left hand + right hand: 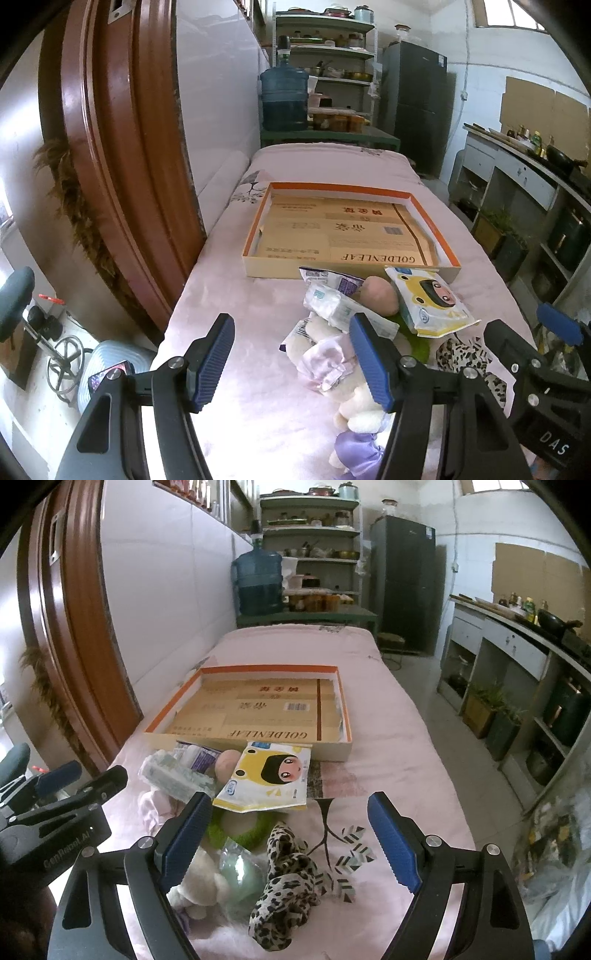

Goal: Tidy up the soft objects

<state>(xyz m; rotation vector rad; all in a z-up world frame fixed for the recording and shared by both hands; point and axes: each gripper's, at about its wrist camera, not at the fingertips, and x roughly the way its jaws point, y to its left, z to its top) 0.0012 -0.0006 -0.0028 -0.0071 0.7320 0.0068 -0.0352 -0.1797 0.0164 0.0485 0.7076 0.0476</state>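
Your left gripper [291, 363] and right gripper [284, 843] both have the jaws wide apart, holding nothing. Nearest to you, the leopard cloth [286, 882] lies between the right jaws, on the pink bed cover [388, 746]. The white plush toy [354, 391] is half hidden behind a left finger. A green ring [236, 829] shows only partly under the yellow wipes pack [267, 777]. Farther, the empty cardboard tray [255, 236] waits, touching the pile.

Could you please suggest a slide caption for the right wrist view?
Open right gripper hovering over a leopard-print cloth and other soft items, with an empty cardboard tray beyond on the pink bedspread.
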